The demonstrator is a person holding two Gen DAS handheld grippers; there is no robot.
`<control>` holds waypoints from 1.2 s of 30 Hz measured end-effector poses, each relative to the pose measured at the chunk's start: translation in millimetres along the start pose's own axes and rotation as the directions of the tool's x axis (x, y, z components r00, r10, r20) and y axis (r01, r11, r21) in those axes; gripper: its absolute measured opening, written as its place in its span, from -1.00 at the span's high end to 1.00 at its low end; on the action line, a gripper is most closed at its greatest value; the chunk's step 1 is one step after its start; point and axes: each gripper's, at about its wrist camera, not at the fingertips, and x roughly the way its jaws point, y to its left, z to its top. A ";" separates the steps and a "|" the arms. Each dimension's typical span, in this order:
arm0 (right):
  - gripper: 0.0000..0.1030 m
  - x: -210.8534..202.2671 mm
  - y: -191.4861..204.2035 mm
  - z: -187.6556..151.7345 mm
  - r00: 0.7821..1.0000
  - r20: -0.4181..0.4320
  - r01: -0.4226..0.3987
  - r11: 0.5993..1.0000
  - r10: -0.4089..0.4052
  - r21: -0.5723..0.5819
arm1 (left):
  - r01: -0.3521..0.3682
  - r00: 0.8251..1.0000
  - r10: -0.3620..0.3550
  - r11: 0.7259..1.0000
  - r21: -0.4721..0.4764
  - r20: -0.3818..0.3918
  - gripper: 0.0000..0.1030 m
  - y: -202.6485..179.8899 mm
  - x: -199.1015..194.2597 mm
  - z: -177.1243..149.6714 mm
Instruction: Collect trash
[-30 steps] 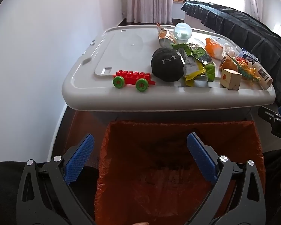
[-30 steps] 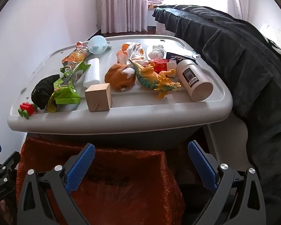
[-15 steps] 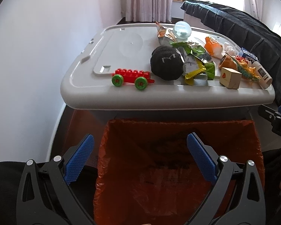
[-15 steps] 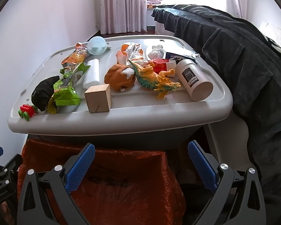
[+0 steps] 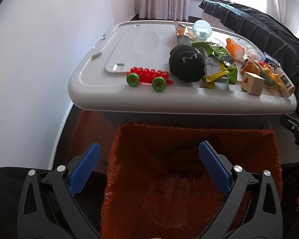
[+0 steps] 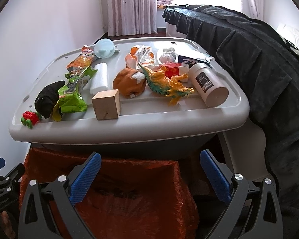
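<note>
An orange trash bag (image 5: 189, 179) (image 6: 129, 191) hangs open below the front edge of a grey bin lid (image 5: 149, 99) (image 6: 129, 127). On the lid lie green snack wrappers (image 5: 217, 67) (image 6: 75, 91), an orange wrapper (image 5: 234, 48) (image 6: 141, 54), a crumpled white tissue (image 6: 167, 55) and a white foam piece (image 6: 99, 77), mixed with toys. My left gripper (image 5: 149, 165) is open above the bag's mouth, holding nothing. My right gripper (image 6: 149, 169) is open too, over the bag's right part, below the lid.
Also on the lid: a red brick car (image 5: 148, 77), a black sock ball (image 5: 186, 63), a wooden cube (image 6: 106, 103), a toy dinosaur (image 6: 165, 83), a white bottle (image 6: 208, 83) and a pale blue ball (image 6: 104, 47). A dark blanket (image 6: 259, 59) is at the right; a white wall (image 5: 39, 59) at the left.
Both grippers have risen slightly and stayed open; the lid and its objects sit a little lower in both views. Nothing on the lid has moved.
</note>
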 end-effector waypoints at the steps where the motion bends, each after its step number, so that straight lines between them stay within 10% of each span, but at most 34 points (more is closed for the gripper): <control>1: -0.90 0.4 0.4 0.1 1.000 -0.001 -0.001 1.000 0.001 -0.002 | -0.006 1.000 0.006 1.000 0.001 0.004 -0.87 0.0 -0.3 0.2; 36: -0.90 7.4 12.9 13.1 0.999 -0.008 -0.040 0.999 0.040 -0.007 | 0.015 0.999 -0.015 1.000 0.004 0.032 -0.87 -1.4 -12.0 3.8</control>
